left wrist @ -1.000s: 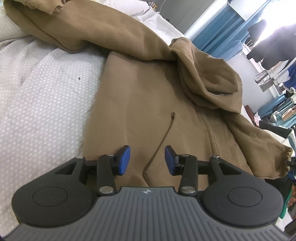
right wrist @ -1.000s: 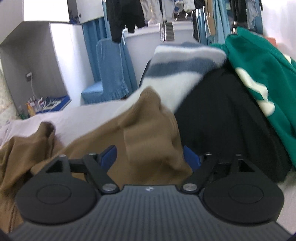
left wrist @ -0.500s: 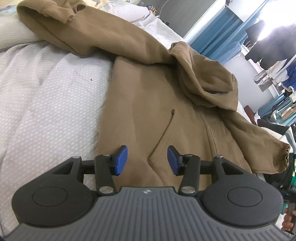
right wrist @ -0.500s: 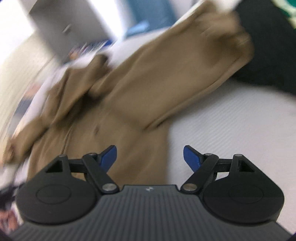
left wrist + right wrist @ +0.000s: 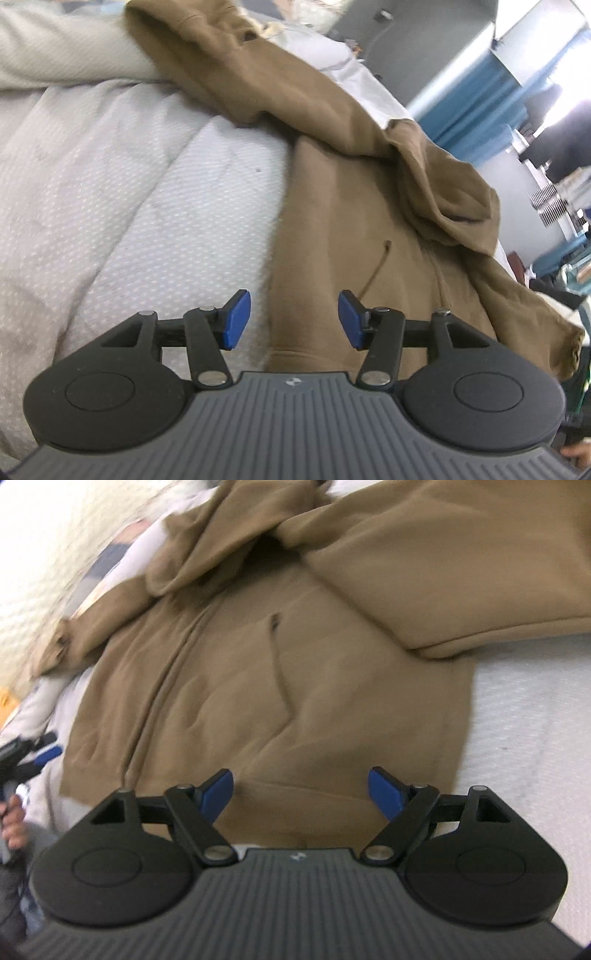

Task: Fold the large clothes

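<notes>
White quilted bedding [image 5: 122, 206] covered the bed and carried everything else. Spread face up on it lay a brown hoodie [image 5: 343, 229], its body flat, its hood [image 5: 443, 184] bunched at the top, and one sleeve [image 5: 258, 74] trailing off across the bedding toward a pale pillow. In the right wrist view the other sleeve [image 5: 454, 572] lay folded across the upper chest, its edge resting on the body. A front pocket [image 5: 325, 738] showed on the lower half, and a thin drawstring [image 5: 279, 653] ran down the chest toward it.

Over the hem hung the right gripper [image 5: 301, 792], pointing steeply down, its blue pads wide apart with nothing caught between them; the cloth lay below, untouched by the pads. At the garment's side edge sat the left gripper [image 5: 294, 319], its jaws opening, about half spread, straddling the line where brown fabric met bedding but pressing on neither. At the left border of the right wrist view, a person's hand [image 5: 13, 819] gripped that other tool.
</notes>
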`<state>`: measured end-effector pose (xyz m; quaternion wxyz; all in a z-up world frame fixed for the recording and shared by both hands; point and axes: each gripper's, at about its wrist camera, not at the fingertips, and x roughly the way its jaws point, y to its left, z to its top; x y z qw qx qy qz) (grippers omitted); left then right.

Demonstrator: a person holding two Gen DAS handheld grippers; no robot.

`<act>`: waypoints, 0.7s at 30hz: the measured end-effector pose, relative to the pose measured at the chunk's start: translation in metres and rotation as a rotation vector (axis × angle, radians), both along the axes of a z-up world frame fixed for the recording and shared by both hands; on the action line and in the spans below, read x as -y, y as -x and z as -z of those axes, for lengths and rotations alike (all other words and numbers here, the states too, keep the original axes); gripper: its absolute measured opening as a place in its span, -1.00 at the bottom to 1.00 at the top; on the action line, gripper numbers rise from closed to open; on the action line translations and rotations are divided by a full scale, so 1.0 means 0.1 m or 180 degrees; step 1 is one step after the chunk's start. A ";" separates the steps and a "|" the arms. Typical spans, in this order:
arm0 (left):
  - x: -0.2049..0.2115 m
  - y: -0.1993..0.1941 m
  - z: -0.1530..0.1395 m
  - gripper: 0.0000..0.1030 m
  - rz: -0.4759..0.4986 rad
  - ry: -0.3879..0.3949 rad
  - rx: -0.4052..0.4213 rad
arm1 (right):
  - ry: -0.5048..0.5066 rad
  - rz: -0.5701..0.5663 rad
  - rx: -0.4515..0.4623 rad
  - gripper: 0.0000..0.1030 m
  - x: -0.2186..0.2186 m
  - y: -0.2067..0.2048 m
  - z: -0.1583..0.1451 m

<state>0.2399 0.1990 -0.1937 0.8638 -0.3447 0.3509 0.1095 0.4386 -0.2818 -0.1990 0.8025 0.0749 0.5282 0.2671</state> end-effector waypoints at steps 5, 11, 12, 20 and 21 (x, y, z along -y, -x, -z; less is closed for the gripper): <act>-0.03 -0.07 0.10 0.14 -0.0022 0.0069 -0.0160 | -0.0277 -0.0128 0.0054 0.57 -0.01 -0.02 -0.03; -0.02 -0.13 0.24 0.14 -0.0028 0.0251 -0.0268 | -0.0083 0.0214 0.0171 0.55 0.20 -0.05 0.06; -0.02 -0.13 0.26 0.14 -0.0042 0.0273 -0.0280 | -0.0083 0.0294 0.0211 0.55 0.25 -0.06 0.06; -0.01 -0.15 0.27 0.17 -0.0049 0.0298 -0.0284 | -0.0015 0.0487 0.0390 0.56 0.41 -0.03 0.00; 0.00 -0.16 0.28 0.17 -0.0041 0.0305 -0.0283 | 0.0030 0.0525 0.0412 0.56 0.42 -0.03 0.00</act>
